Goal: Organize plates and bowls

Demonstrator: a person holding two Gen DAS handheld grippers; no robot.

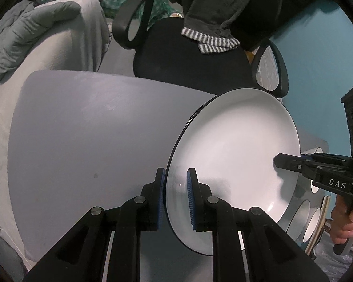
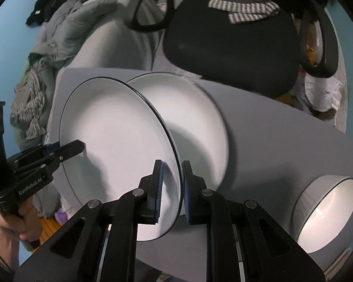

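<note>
Both tongs, left [image 1: 175, 196] and right [image 2: 171, 189], clamp my plate [image 2: 120, 141] rim; carrying; next, lower onto second plate [image 2: 195, 122] beyond right.

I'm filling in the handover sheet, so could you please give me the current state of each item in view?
Held plate: lifted off the table, tilted, gripped at opposite rims by both claws.
Second plate: lying on the table, partly behind the held plate.
Bowl: on the table, empty, untouched.
Left claw: shut on the held plate's rim.
Right claw: shut on the held plate's rim.
Chair: beyond the table, cloth draped on it.
</note>
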